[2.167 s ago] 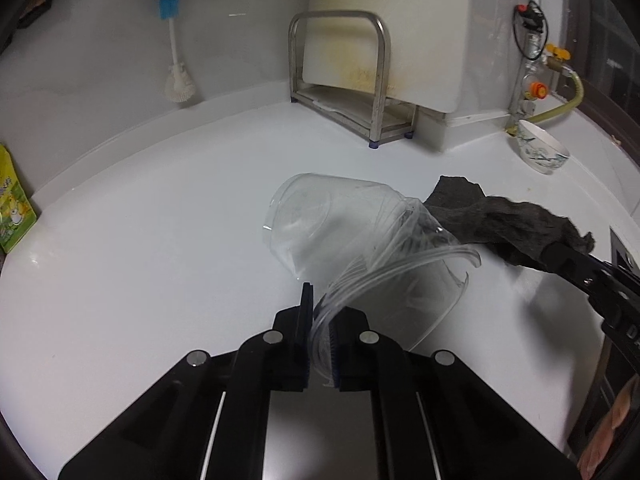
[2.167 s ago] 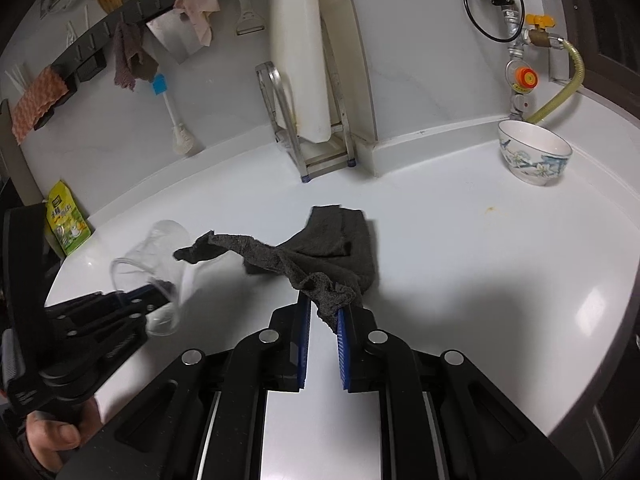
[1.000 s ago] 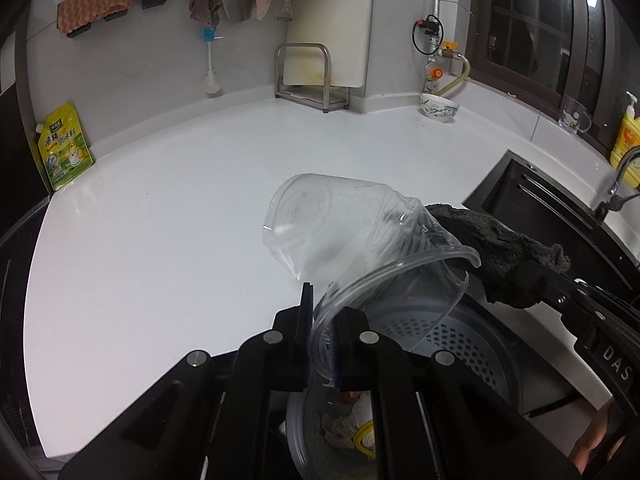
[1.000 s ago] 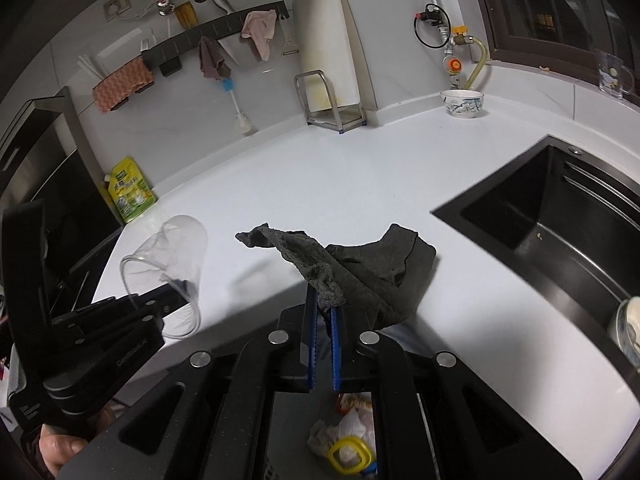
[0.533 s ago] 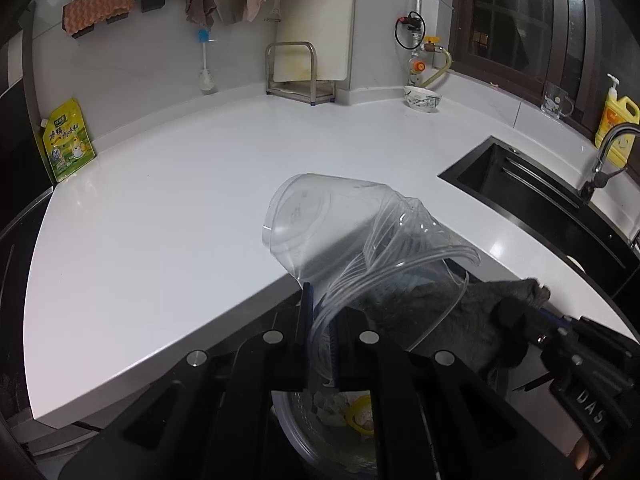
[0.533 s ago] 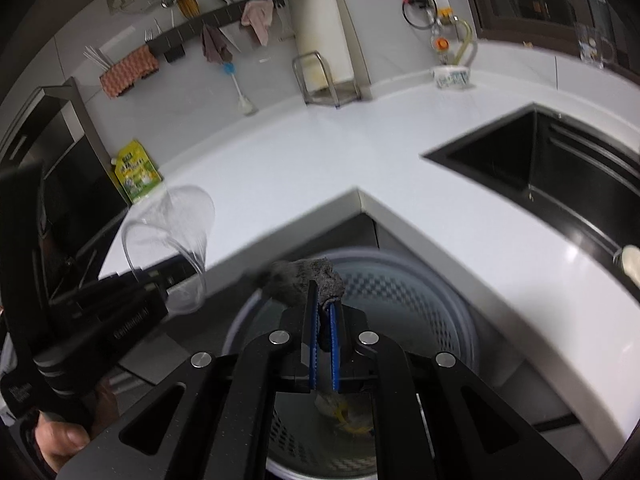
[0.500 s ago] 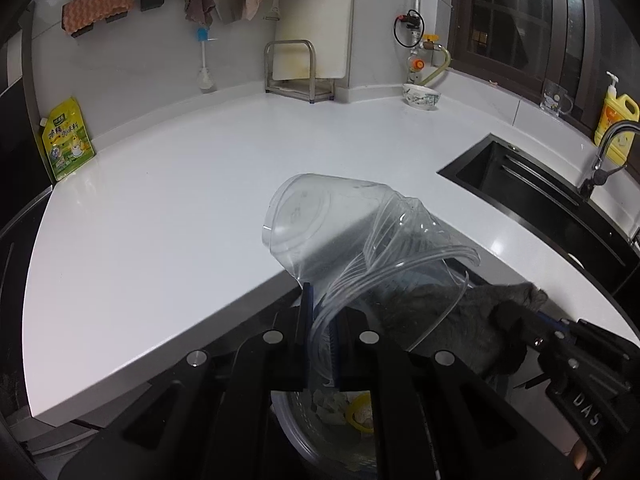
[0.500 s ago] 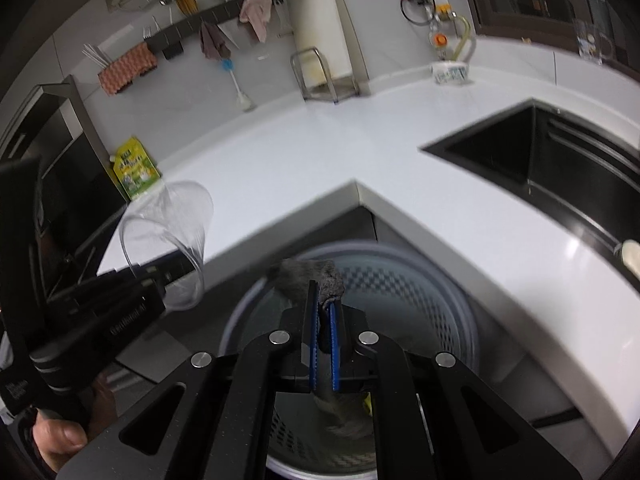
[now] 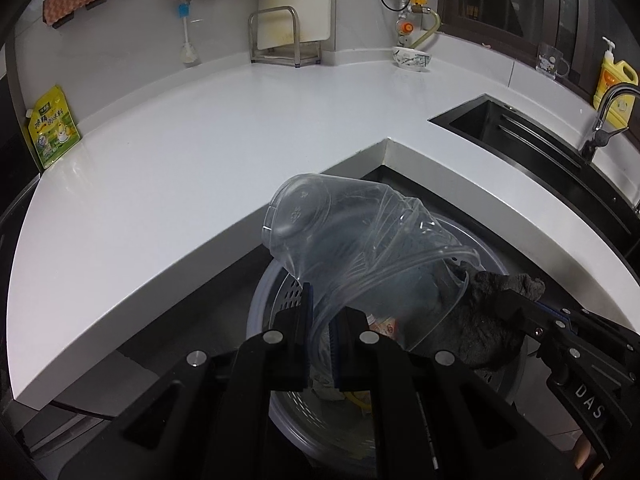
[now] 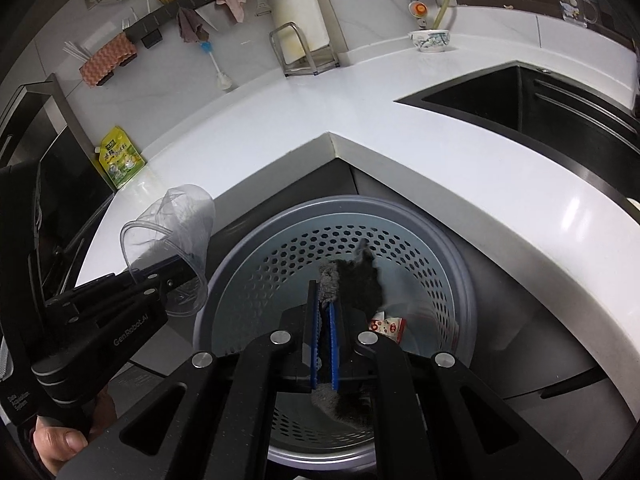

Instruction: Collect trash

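- Hanging over the round perforated bin that stands on the floor in the inner corner of the white worktop, both grippers carry trash, which looks like the reason they sit so close together above its mouth.
- The left gripper has its fingers clamped on the rim of a crushed clear plastic cup; the cup juts forward with its base away from the gripper, partly over the bin and partly in front of the worktop edge.
- The right gripper has its fingers pressed together on a dark grey rag, pinched at a fold so that the rest droops into the bin opening. A release here would probably drop it straight in.
- Only the right wrist view shows the bin whole: its grey rim, its honeycomb wall, and a red and white wrapper lying inside beside the rag. It also shows the cup from the side, standing left of the bin's rim rather than squarely over it, so the left hand may need to shift inward.
- Only the left wrist view shows the rag bunched at the right gripper's tip, and the sink with a yellow soap bottle beyond.
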A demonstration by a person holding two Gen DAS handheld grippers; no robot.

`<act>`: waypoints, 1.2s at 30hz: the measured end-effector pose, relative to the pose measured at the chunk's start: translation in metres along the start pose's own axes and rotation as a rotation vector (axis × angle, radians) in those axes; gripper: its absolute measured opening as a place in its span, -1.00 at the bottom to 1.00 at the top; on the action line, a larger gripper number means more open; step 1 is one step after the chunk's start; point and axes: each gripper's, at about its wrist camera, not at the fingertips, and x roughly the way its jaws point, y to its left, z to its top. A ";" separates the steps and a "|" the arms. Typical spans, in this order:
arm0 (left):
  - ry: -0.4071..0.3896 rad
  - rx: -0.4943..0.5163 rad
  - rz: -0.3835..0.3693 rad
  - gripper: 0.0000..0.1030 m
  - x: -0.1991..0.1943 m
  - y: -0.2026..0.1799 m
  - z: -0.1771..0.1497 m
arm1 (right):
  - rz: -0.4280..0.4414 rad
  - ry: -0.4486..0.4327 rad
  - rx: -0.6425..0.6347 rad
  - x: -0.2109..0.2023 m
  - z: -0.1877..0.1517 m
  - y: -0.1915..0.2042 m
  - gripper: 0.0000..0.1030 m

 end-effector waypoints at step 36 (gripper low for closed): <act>-0.011 -0.037 0.043 0.61 -0.008 0.012 -0.003 | -0.089 -0.014 0.011 -0.011 -0.007 -0.005 0.24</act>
